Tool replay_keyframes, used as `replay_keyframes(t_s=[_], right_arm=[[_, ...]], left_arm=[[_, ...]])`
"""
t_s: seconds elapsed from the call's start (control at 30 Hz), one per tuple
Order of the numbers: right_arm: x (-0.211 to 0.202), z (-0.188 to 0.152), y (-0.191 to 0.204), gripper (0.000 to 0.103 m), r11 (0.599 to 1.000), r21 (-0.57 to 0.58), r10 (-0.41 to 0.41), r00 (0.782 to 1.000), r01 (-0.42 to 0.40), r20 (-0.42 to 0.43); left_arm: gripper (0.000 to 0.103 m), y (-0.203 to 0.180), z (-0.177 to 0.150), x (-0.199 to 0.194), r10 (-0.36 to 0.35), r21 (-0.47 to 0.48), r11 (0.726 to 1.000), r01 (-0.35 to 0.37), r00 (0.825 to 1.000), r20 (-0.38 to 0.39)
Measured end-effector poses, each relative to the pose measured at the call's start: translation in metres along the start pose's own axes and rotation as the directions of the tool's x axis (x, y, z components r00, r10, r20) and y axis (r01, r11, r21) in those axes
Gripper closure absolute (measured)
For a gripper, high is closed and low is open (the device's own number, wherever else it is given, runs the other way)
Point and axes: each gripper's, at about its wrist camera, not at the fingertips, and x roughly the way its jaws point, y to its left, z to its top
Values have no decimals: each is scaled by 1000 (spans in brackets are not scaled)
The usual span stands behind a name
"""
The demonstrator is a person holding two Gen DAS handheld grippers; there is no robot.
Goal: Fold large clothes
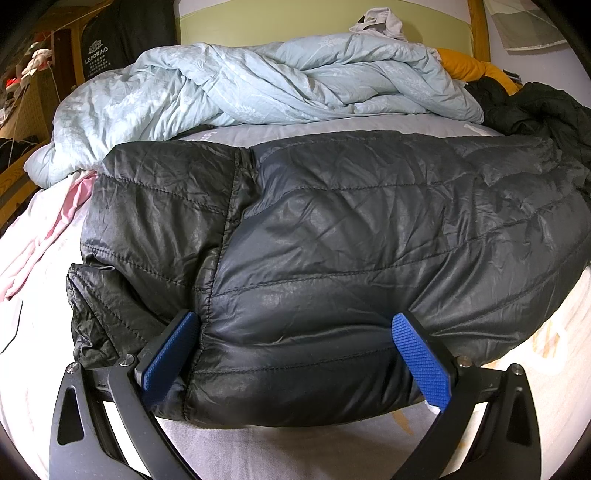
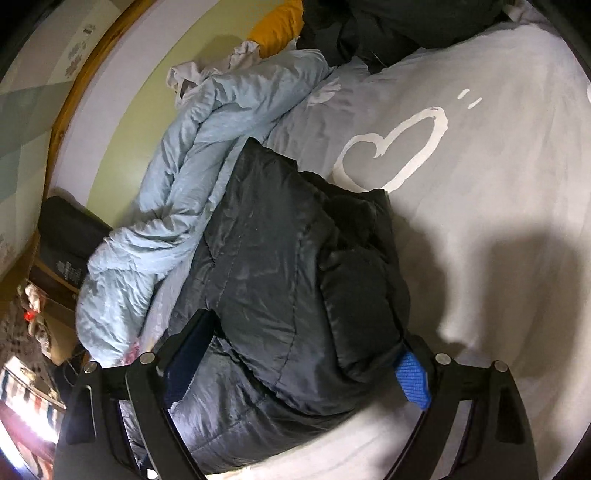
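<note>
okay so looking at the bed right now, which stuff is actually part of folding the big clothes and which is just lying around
Part of the job:
- black quilted jacket
- left gripper, jaws wide around its near edge
- right gripper, jaws wide around its bunched end

Just lying about:
- light blue duvet
- pink cloth
- mustard-yellow fabric
- dark garment pile
- white crumpled cloth

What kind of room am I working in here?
Most likely a bedroom: the black puffer jacket lies on a bed sheet with a heart print, a crumpled light-blue duvet behind it, against a wooden-framed headboard.
</note>
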Motion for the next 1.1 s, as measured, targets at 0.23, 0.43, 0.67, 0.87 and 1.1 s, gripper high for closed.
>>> replay_keyframes(t_s=[0.23,0.43,0.67,0.87,1.1], right_arm=[[-4,-3,28,57,970,-209,-121,992,122,16],[-20,-3,32,67,952,-275,-136,990,137,25],[-46,17,18,67,928,-300,-211,975,221,66],[-60,52,4,67,876,-348,-319,942,334,101],[-56,53,26,67,817,-428,-357,922,386,149]], left_arm=[[0,1,1,-1,-7,-8,1000,7,1000,2],[0,12,11,-23,-22,-36,999,25,997,69],[0,67,31,-57,-41,-202,977,64,992,118],[1,72,26,-26,-277,-289,923,253,960,-45],[57,48,12,7,-445,-319,866,386,885,-136]])
